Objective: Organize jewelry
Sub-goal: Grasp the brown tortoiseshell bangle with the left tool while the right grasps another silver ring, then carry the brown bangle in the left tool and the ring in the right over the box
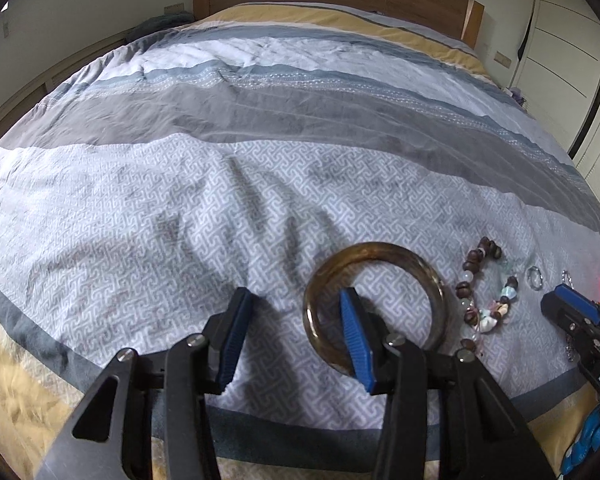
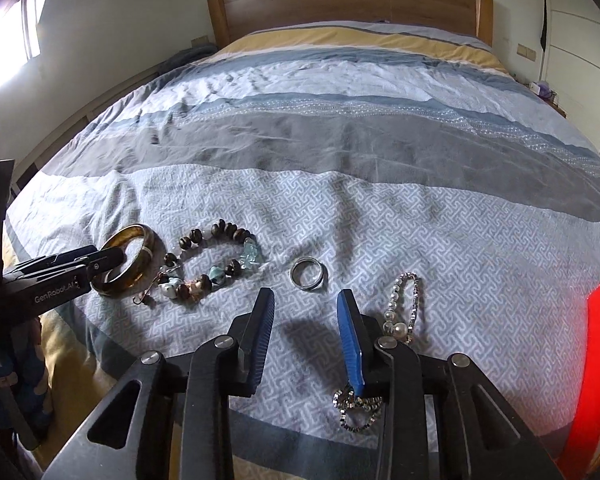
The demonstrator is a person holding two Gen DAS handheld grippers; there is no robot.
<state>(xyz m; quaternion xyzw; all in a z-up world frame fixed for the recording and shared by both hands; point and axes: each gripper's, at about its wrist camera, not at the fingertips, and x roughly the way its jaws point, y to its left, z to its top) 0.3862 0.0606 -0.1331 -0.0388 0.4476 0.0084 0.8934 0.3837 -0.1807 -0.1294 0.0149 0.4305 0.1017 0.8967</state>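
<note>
Left gripper (image 1: 296, 300): jaws apart over the bedspread; its right finger is inside the loop of the bangle, its left finger outside, pads not pressing on the rim.
Right gripper (image 2: 306, 304): jaws apart, nothing between them; the silver ring lies just beyond the fingertips.
Bangle (image 1: 374, 292): amber-brown, lying flat on the near part of the bed, leftmost of the jewelry.
Beaded bracelet (image 2: 212, 264): brown wooden beads with pale blue and white stones, just right of the bangle, apart from it.
Silver ring (image 2: 308, 275): right of the beaded bracelet, flat on the cloth.
Pearl bracelet (image 2: 404, 304): pearls and a sparkling chain, right of the ring, beside the right gripper's right finger.
Silver chain (image 2: 356, 406): bunched up nearest of all, partly hidden under the right gripper.
Bedspread (image 2: 340, 200): grey, blue and white bands with a key pattern under the jewelry.
Red object (image 2: 596, 360): at the right edge; I cannot tell what it is.
Headboard (image 2: 348, 4): wooden, at the far end.
</note>
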